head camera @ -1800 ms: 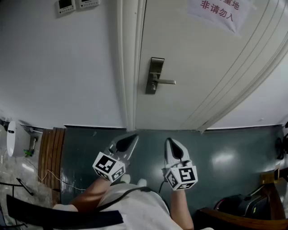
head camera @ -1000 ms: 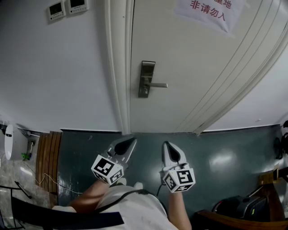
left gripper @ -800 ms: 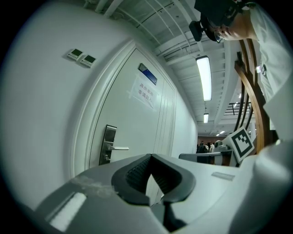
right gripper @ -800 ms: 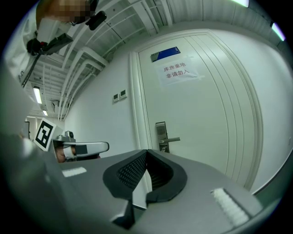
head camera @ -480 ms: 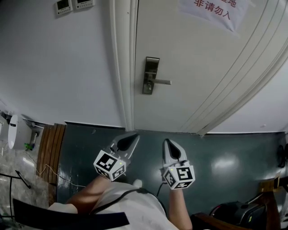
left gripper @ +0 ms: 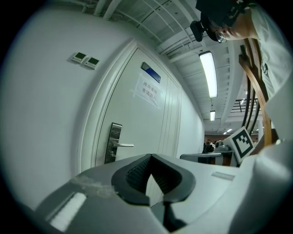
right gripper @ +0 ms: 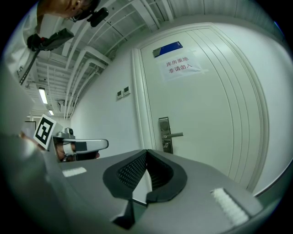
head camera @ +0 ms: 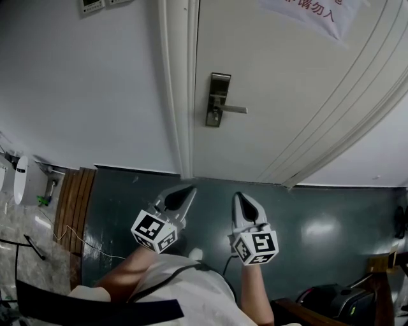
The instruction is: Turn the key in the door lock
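A steel lock plate [head camera: 218, 84] with a lever handle [head camera: 236, 109] sits at the left edge of a white door [head camera: 287, 95]. A small shape under the lever is too small to tell as a key. The plate [left gripper: 114, 137] also shows in the left gripper view, and the plate [right gripper: 164, 125] shows again in the right gripper view. My left gripper [head camera: 190, 189] and right gripper [head camera: 240, 195] hang side by side over the floor, well short of the door. Both point toward it. Each one, the left gripper [left gripper: 151, 155] and the right gripper [right gripper: 146, 151], is shut with nothing in it.
A paper notice [head camera: 312, 13] hangs high on the door. Two wall control panels [head camera: 102, 5] sit left of the white door frame [head camera: 182, 95]. A wooden slatted board [head camera: 73, 204] lies at the left, and a dark bag [head camera: 331, 296] at the bottom right.
The head view has shifted a little, so the lock sits slightly differently in the frame. Both grippers keep their place and stay shut.
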The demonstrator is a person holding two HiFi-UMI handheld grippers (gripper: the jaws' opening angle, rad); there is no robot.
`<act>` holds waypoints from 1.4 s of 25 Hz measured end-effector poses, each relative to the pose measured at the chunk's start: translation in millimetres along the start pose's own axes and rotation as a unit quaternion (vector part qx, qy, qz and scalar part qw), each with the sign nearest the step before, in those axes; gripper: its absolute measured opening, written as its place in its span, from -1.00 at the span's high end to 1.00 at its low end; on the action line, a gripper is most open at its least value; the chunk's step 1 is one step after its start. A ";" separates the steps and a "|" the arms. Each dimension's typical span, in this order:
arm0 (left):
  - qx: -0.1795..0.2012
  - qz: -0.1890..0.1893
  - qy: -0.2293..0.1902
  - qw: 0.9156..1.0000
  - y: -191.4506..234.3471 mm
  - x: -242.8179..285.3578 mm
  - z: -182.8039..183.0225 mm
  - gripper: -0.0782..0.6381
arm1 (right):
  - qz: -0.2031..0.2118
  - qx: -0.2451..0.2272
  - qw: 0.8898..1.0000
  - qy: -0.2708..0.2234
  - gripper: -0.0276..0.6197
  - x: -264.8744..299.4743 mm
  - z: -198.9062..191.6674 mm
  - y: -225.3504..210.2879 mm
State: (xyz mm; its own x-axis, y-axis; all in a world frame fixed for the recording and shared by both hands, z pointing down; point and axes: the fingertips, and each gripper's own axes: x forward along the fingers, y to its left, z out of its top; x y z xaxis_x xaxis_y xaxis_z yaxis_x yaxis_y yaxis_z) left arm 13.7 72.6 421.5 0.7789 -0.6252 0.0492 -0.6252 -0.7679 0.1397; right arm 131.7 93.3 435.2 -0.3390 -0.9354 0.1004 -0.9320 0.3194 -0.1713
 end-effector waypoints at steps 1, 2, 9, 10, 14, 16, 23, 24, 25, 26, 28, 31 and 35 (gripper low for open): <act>-0.001 0.000 0.000 1.000 3.0 1.5 -0.8 0.77 | -0.001 0.000 1.000 0.001 0.89 1.7 -1.1 -1.1; -0.002 0.000 0.001 1.000 5.8 3.5 -1.8 0.77 | -0.003 0.000 1.000 0.002 0.89 3.6 -2.5 -2.5; -0.007 -0.011 0.005 1.000 31.4 26.4 -0.8 0.77 | -0.016 0.004 1.000 0.009 0.89 32.2 -3.8 -14.7; -0.007 -0.012 0.005 1.000 36.7 30.8 0.2 0.77 | -0.017 0.004 1.000 0.010 0.89 38.7 -2.8 -16.1; -0.011 -0.019 0.010 1.000 57.9 49.3 1.8 0.77 | -0.018 0.004 1.000 0.015 0.89 65.3 0.6 -21.7; -0.011 -0.024 0.010 1.000 68.8 60.4 4.7 0.77 | -0.022 0.003 1.000 0.015 0.89 78.3 3.8 -26.4; -0.015 -0.047 0.009 0.999 99.8 93.4 16.9 0.77 | -0.043 0.004 0.999 0.019 0.89 114.2 12.9 -41.3; -0.015 -0.049 0.009 0.999 103.0 96.9 17.9 0.77 | -0.045 0.004 0.999 0.019 0.89 118.4 13.3 -42.5; -0.016 -0.052 0.010 0.998 106.1 99.9 18.9 0.77 | -0.047 0.005 0.999 0.021 0.89 122.5 13.4 -43.3; -0.017 -0.054 0.010 0.998 109.3 102.3 19.9 0.77 | -0.048 0.005 0.999 0.023 0.89 126.7 13.4 -43.7; -0.019 -0.059 0.012 0.998 116.9 106.6 21.7 0.77 | -0.051 0.004 0.998 0.026 0.89 136.4 14.3 -43.8; -0.023 -0.065 0.015 0.998 131.6 111.4 22.8 0.77 | -0.055 0.001 0.998 0.029 0.89 152.4 17.8 -42.8; -0.029 -0.071 0.015 0.997 155.6 118.6 23.5 0.77 | -0.062 -0.002 0.998 0.033 0.89 175.8 18.5 -42.0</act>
State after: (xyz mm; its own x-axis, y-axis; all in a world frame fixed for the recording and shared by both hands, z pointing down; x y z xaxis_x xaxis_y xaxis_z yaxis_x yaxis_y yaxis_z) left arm 7.6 -124.3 425.9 0.8608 -0.5061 0.0535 -0.5056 -0.8383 0.2040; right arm 113.7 -87.4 441.9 -0.2279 -0.9559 0.1850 -0.9680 0.2019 -0.1491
